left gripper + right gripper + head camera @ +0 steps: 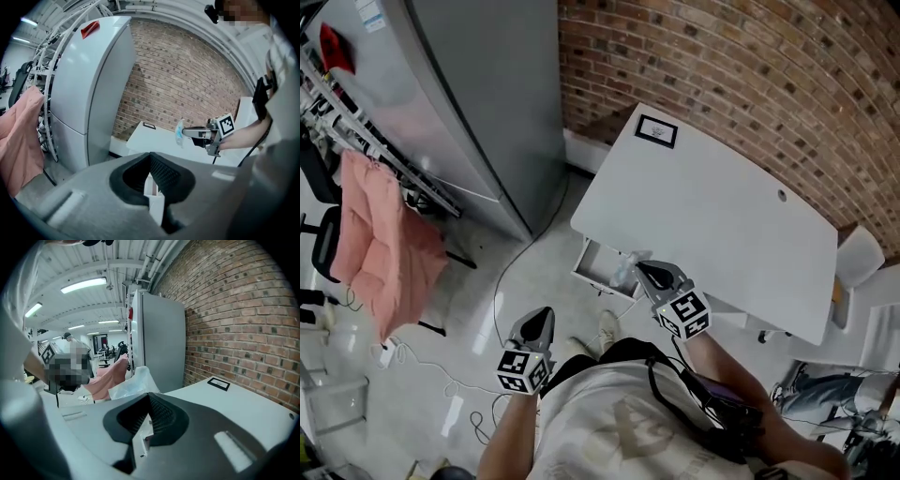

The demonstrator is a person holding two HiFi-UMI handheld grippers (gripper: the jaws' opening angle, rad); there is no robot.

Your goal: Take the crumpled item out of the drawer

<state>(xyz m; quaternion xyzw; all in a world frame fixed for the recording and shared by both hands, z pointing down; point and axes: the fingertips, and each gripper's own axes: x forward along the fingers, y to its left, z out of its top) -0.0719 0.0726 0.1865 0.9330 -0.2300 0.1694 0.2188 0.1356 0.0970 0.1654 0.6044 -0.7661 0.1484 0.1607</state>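
The crumpled item is a clear plastic bag (624,271); my right gripper (643,270) is shut on it, just above the open white drawer (593,269) at the table's near edge. From the left gripper view, the bag (179,132) hangs from the tips of the right gripper (185,133), lifted in front of the table. The right gripper view shows the bag (134,382) bunched up beyond the closed jaws. My left gripper (541,316) hangs over the floor, left of the drawer, shut with nothing in it.
The white table (712,216) stands against a brick wall and carries a small black-framed card (656,131). A tall grey cabinet (478,94) stands to the left, with pink cloth (380,244) on a rack. Cables (500,302) run across the floor.
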